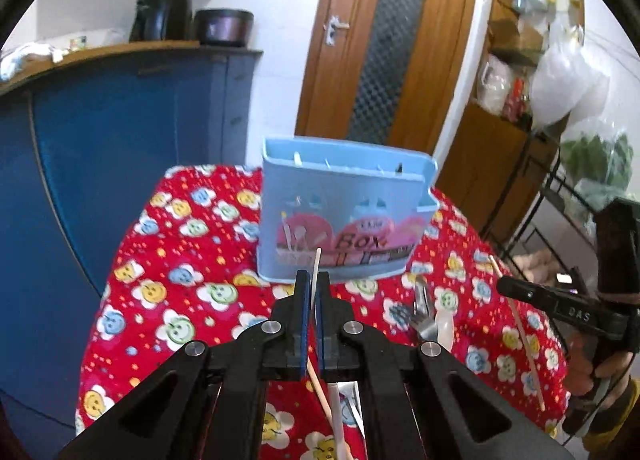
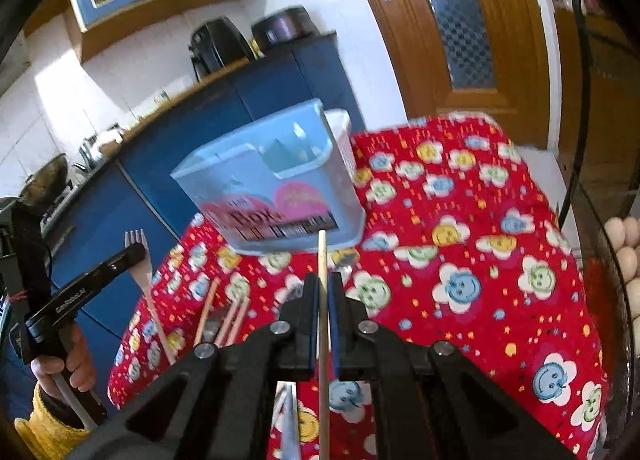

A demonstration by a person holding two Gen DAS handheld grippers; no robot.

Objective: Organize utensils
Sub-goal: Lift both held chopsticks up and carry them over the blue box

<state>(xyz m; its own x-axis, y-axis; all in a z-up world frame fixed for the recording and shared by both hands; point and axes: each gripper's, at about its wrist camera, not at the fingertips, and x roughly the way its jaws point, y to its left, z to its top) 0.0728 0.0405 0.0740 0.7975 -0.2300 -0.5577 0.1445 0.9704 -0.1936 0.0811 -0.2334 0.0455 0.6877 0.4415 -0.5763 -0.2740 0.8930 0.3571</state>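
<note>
Two hand-held grippers hang above a surface (image 1: 192, 244) under a red cloth printed with smiling flowers. A blue box (image 1: 340, 215) for utensils stands upright on the cloth, just ahead of both grippers.

The left gripper (image 1: 314, 292) has its jaws pinched narrow on a pale fork (image 2: 138, 256). From its own camera only a thin edge of the fork shows between the jaws; the other camera shows the prongs pointing up and the handle slanting down and to the right.

The right gripper (image 2: 325, 292) has its jaws closed on a chopstick (image 2: 322, 324), which runs straight along the gripper's line, tip toward the box and the other end cut off by the frame.

Loose on the cloth lie a metal fork (image 1: 422, 316) and a white spoon (image 1: 444, 330) (blurred, partly behind the left gripper), plus more chopsticks (image 2: 230, 316).
</note>
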